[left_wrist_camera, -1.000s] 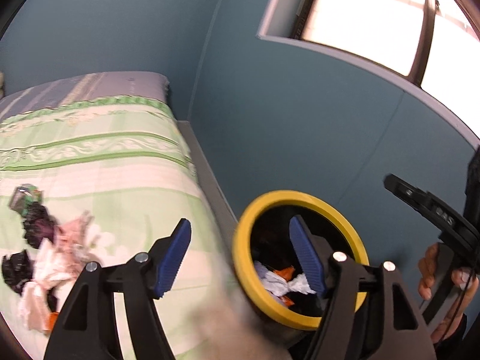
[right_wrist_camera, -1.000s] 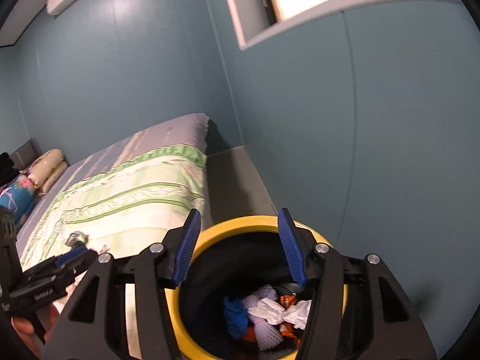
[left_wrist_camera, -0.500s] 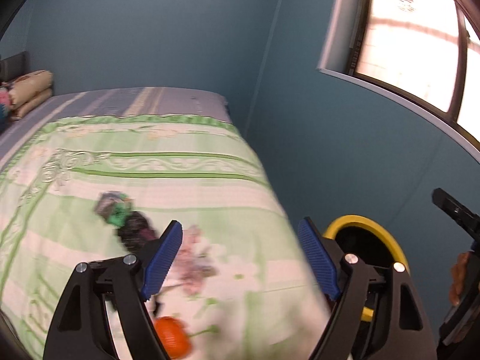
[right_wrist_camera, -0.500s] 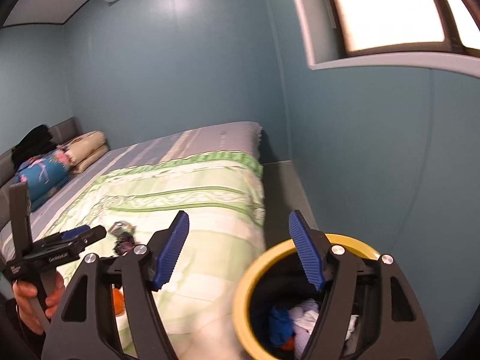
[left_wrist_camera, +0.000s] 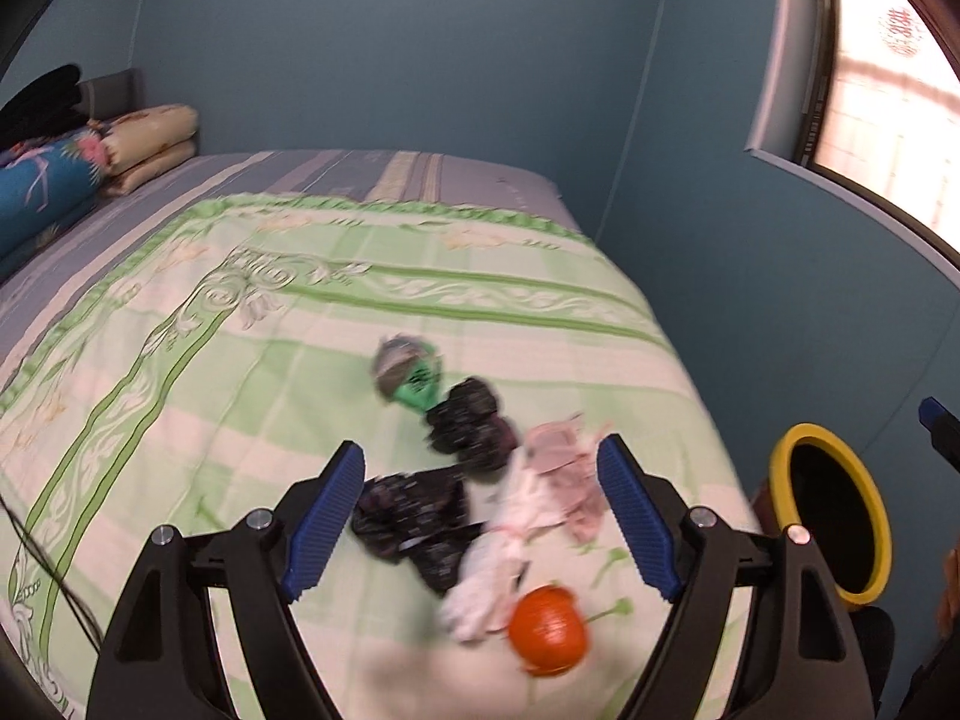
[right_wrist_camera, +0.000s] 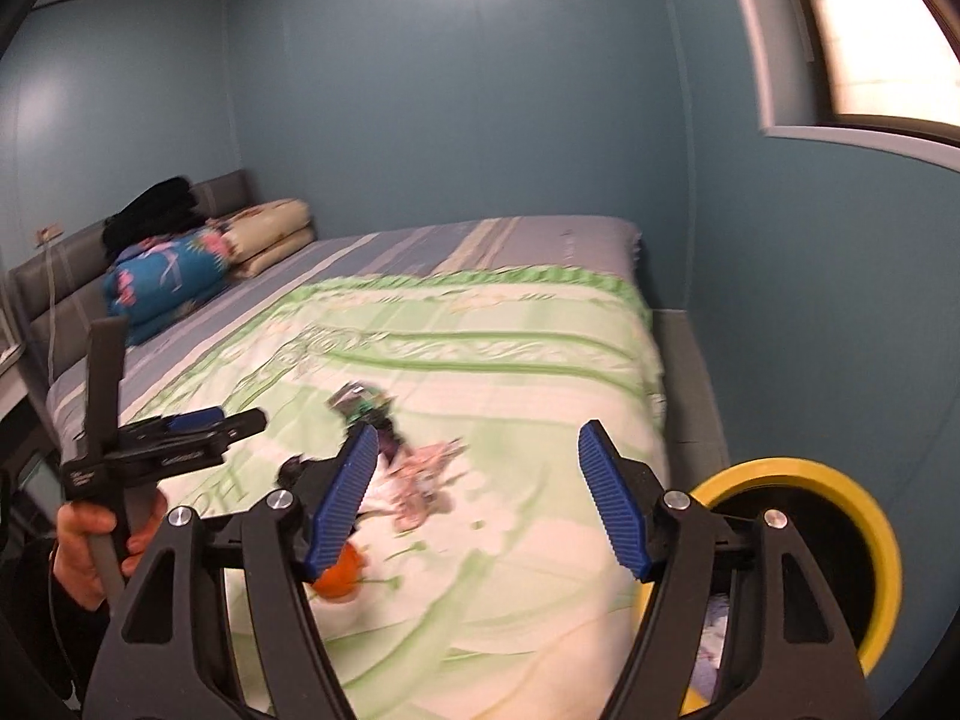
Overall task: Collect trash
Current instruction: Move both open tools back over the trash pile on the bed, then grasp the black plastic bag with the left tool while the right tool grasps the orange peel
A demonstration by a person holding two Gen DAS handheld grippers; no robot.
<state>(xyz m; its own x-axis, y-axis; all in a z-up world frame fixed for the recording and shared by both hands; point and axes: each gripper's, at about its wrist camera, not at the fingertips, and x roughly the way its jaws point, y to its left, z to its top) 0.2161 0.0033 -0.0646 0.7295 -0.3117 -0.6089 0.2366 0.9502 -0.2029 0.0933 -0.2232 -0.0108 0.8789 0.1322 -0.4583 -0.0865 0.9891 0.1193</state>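
Observation:
A heap of trash lies on the green quilt (left_wrist_camera: 240, 360): a green wrapper (left_wrist_camera: 411, 375), two black crumpled bags (left_wrist_camera: 471, 429), white tissue (left_wrist_camera: 504, 546), a pink wrapper (left_wrist_camera: 564, 468) and an orange peel (left_wrist_camera: 547, 630). My left gripper (left_wrist_camera: 478, 444) is open above the heap and holds nothing. My right gripper (right_wrist_camera: 478, 429) is open and empty too, over the quilt just right of the pile (right_wrist_camera: 420, 474). The yellow-rimmed black bin (right_wrist_camera: 780, 468) stands beside the bed at the right, with trash inside. A hand holds the left gripper (right_wrist_camera: 234, 420) at the left.
Folded pillows (left_wrist_camera: 150, 138) and a blue floral bolster (left_wrist_camera: 42, 192) lie at the head of the bed. Teal walls close the far side and the right, with a window (left_wrist_camera: 888, 120) above the bin (left_wrist_camera: 877, 516). A grey bed frame ledge (right_wrist_camera: 684, 384) runs along the wall.
Both views have swung left, from the bin to the bed. The trash heap now sits between my left fingers. Both pairs of jaws stand wider than a second ago.

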